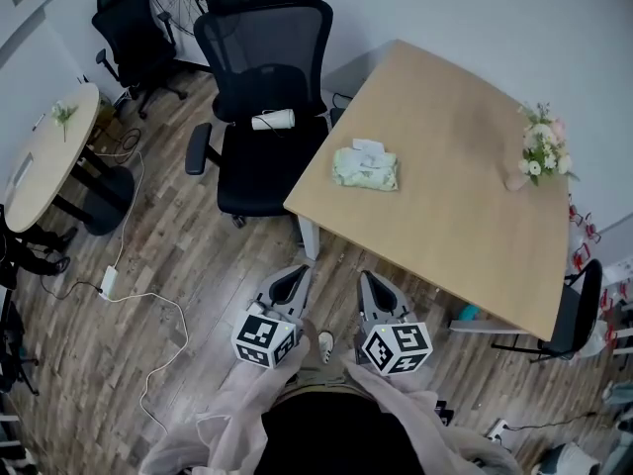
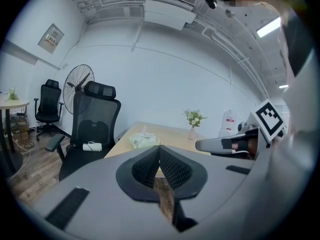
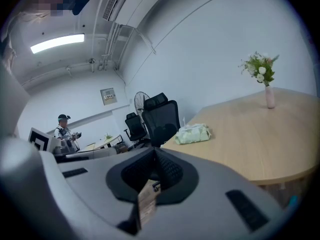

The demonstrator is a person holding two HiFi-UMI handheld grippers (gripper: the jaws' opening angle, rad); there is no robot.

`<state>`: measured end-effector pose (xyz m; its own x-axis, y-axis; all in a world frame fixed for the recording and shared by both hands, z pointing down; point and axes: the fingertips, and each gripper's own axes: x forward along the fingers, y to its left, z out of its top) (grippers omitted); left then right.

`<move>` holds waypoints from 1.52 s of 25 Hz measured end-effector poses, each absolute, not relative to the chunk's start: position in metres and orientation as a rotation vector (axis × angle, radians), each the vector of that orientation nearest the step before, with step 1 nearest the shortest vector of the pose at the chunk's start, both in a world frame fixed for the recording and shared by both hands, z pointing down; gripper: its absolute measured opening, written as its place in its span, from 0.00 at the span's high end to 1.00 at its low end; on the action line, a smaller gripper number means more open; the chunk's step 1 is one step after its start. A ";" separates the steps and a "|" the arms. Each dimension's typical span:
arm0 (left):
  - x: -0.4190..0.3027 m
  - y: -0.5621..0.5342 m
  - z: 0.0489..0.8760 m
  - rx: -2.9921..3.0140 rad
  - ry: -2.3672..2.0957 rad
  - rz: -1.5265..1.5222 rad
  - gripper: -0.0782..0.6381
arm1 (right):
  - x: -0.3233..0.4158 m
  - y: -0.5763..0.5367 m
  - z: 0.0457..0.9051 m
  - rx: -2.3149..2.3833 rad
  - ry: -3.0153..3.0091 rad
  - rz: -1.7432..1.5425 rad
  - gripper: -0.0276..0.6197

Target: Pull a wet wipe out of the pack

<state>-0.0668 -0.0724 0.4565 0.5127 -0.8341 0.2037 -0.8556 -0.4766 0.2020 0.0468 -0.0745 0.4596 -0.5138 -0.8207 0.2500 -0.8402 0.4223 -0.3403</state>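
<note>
Left gripper point(image 1: 295, 279) and right gripper point(image 1: 370, 285) closed, empty, well apart from wipe pack point(image 1: 366, 169) on table point(image 1: 455, 196)

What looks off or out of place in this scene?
Nothing spilled or damaged. A white cup-like thing lies on its side on the black chair seat, and a loose white cable snakes across the floor. The wipe pack lies flat on the table; the vase stands upright.
</note>
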 end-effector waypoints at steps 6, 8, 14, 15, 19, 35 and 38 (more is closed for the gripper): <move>-0.061 -0.071 0.459 2.474 -1.407 0.124 0.88 | 0.055 -0.073 0.461 1.554 -2.590 0.686 0.94; -0.059 -0.070 0.459 2.474 -1.401 0.130 0.88 | 0.057 -0.073 0.462 1.566 -2.585 0.695 0.94; -0.056 -0.077 0.458 2.471 -1.394 0.130 0.88 | 0.059 -0.081 0.464 1.565 -2.578 0.701 0.94; -0.055 -0.080 0.458 2.472 -1.393 0.130 0.88 | 0.059 -0.083 0.464 1.566 -2.576 0.704 0.94; -0.056 -0.095 0.456 2.467 -1.394 0.124 0.88 | 0.058 -0.097 0.460 1.558 -2.592 0.679 0.94; -0.045 -0.211 0.455 2.495 -1.326 0.155 0.88 | 0.065 -0.210 0.449 1.601 -2.580 0.615 0.94; -0.045 -0.233 0.457 2.493 -1.314 0.159 0.88 | 0.067 -0.231 0.450 1.621 -2.574 0.613 0.94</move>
